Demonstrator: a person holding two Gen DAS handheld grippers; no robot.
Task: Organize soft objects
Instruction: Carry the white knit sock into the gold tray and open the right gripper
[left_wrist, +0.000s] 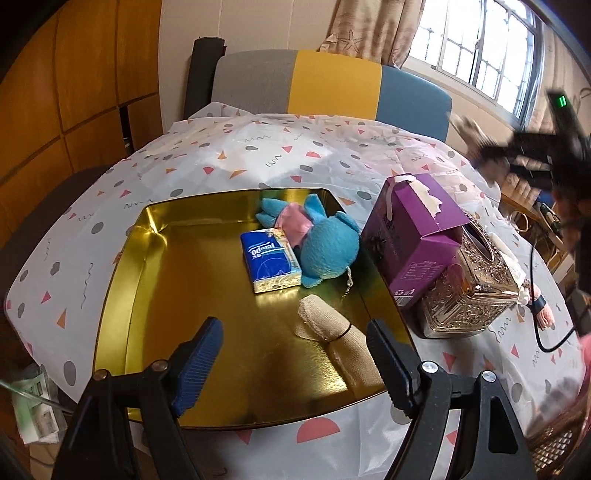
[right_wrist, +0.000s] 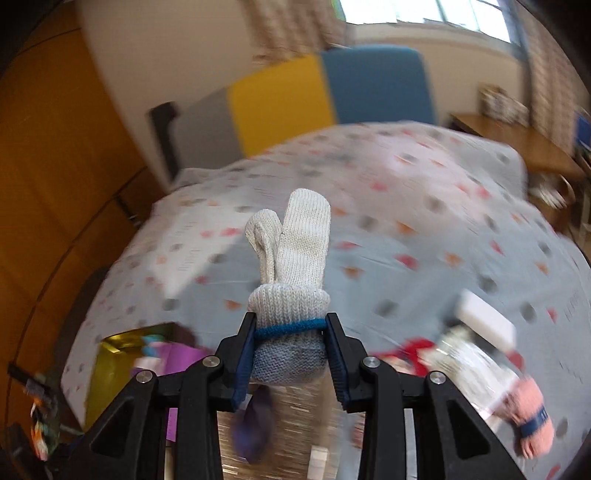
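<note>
A gold metal tray (left_wrist: 147, 266) lies on the patterned tablecloth. In it are a blue and pink plush toy (left_wrist: 325, 240), a blue tissue pack (left_wrist: 269, 260) and a beige rolled sock bundle (left_wrist: 332, 332). My left gripper (left_wrist: 295, 354) is open above the tray's near edge, with the beige bundle next to its right finger. My right gripper (right_wrist: 291, 339) is shut on a rolled white-grey sock bundle (right_wrist: 295, 258) with a blue band, held up above the table. The right gripper appears blurred at the upper right of the left wrist view (left_wrist: 517, 147).
A purple carton (left_wrist: 413, 236) leans on an ornate gold tissue box (left_wrist: 476, 284) right of the tray. A black cable (left_wrist: 543, 332) and a small pink item lie beyond. A pink rolled sock (right_wrist: 532, 421) and red item (right_wrist: 417, 350) lie at the right. A multicoloured chair (left_wrist: 332, 85) stands behind the table.
</note>
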